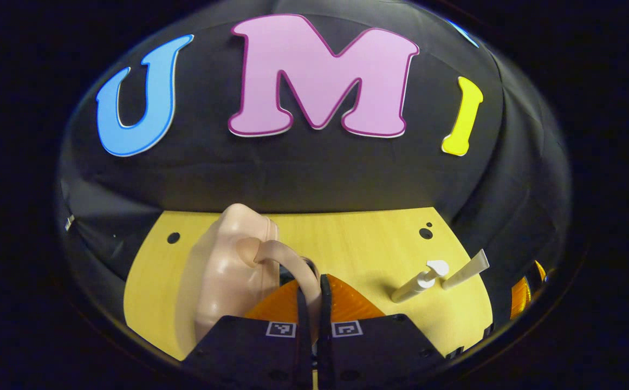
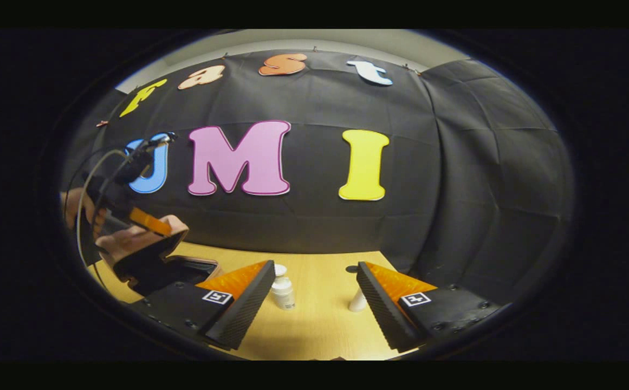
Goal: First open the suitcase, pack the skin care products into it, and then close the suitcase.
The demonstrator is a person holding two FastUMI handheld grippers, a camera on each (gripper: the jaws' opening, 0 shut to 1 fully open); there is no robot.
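Two grippers at work over a yellow wooden table [image 1: 368, 238]. In the left gripper view, left gripper [image 1: 314, 303] at bottom centre, fingers drawn together and clamped on the curved handle [image 1: 287, 257] of a beige suitcase [image 1: 222, 281], standing just left of centre on the table. To the lower right of that frame, a white pump bottle [image 1: 420, 281] and a white tube [image 1: 466, 269] lying close beside each other, well apart from the suitcase. In the right gripper view, right gripper [image 2: 314, 292] at bottom centre with fingers spread wide apart, gripping nothing. Between those fingers, farther back on the table, a small white bottle [image 2: 283, 292] upright near the left finger and a white tube-like item [image 2: 357, 300] partly hidden behind the right finger. At the left edge of that frame, suitcase lid [image 2: 141, 241] raised and tilted, dark lining showing, with the left gripper [image 2: 149, 221] on it and a hand [image 2: 78, 208] holding that gripper.
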